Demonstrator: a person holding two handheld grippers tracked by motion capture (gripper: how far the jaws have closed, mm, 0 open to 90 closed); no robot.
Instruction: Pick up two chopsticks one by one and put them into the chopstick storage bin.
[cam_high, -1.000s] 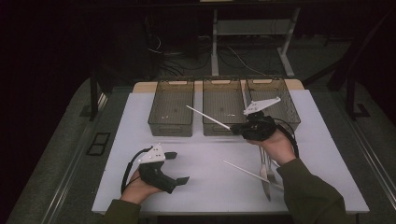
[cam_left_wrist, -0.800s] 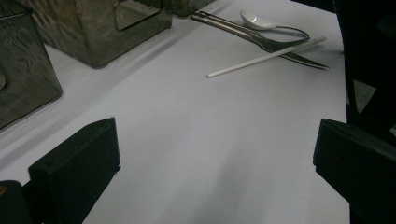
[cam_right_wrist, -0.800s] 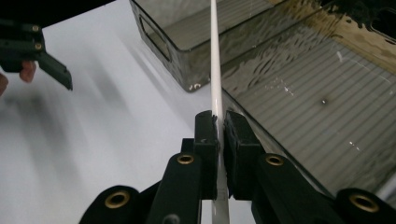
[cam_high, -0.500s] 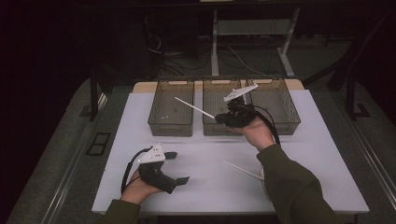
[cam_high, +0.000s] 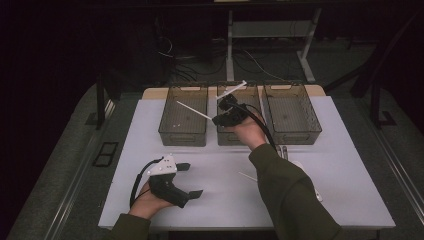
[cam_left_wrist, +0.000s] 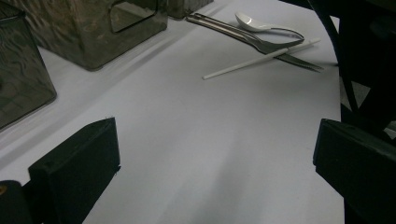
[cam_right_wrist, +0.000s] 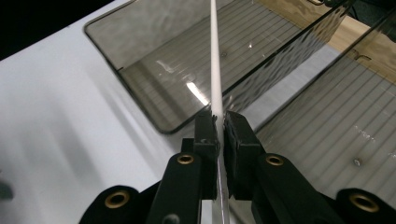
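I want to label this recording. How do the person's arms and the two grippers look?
Both grippers, left gripper and right gripper, are black with a pale three-cornered plate and a black cable. Brass-coloured rivets show on the right one. The sleeves are dark olive green.

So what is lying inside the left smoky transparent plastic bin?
The left smoky transparent plastic bin shows only its ribbed bottom; the held white chopstick hangs above it. Its near wall hides a strip of floor.
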